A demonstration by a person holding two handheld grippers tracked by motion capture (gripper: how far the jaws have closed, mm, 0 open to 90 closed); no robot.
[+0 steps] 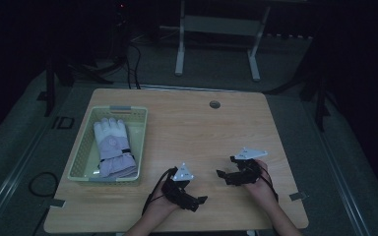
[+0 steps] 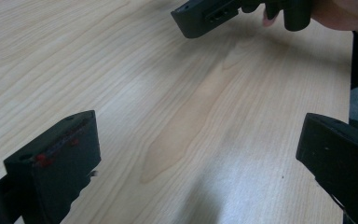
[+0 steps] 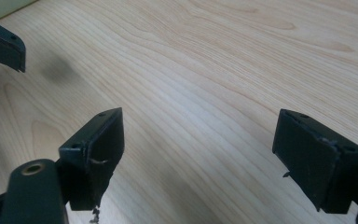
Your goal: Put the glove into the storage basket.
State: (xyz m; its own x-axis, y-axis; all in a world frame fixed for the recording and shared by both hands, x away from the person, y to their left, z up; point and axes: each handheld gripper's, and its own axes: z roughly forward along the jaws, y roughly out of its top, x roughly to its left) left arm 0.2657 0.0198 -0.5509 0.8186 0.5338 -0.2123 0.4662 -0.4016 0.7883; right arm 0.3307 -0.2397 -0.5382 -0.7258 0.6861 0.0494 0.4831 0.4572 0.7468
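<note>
Lying in basket — glove well apart from tools.

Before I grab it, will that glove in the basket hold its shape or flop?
The padded winter glove will probably sag at the fingers and cuff, since it lies soft and flat in the basket. It looks light for its bulk. Its fabric shell likely grips well, not slippery.

Matt pale wood-grain table, perforated plastic basket, padded cloth glove.
</note>
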